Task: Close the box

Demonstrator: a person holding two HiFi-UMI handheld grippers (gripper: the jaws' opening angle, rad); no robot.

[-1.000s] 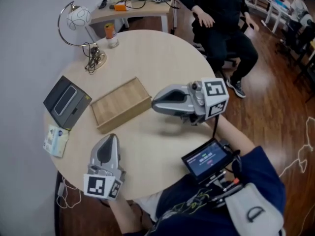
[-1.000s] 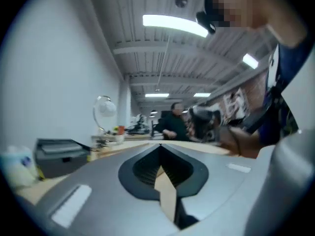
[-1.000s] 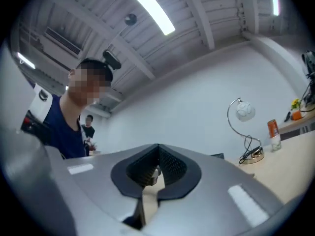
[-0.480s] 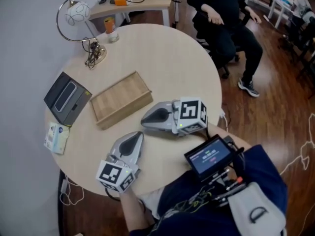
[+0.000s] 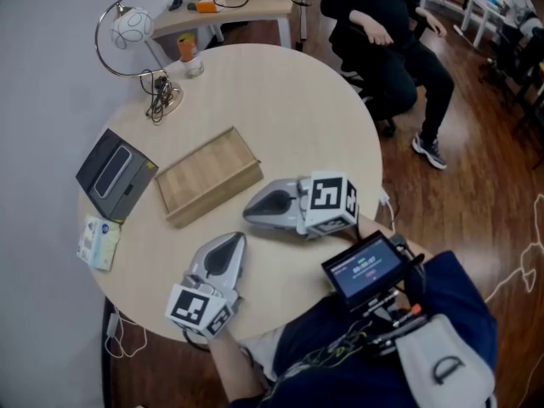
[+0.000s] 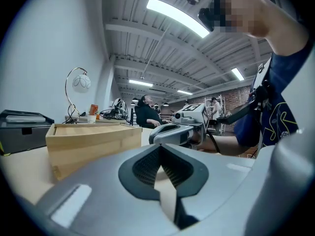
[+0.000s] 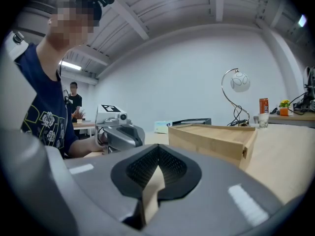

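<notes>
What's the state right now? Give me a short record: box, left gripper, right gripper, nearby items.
box: wooden box on the round table, lid flat, looks closed
left gripper: jaws together, empty, near the table's front edge, apart from the box
right gripper: jaws together, empty, tip near the box's front corner, not touching
nearby: grey case beside the box; desk lamp beyond

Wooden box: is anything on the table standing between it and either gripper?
Nothing visible does. Only bare table lies between the wooden box and the left gripper and right gripper, both shut and empty. The dark case sits on the box's other side, away from both.
</notes>
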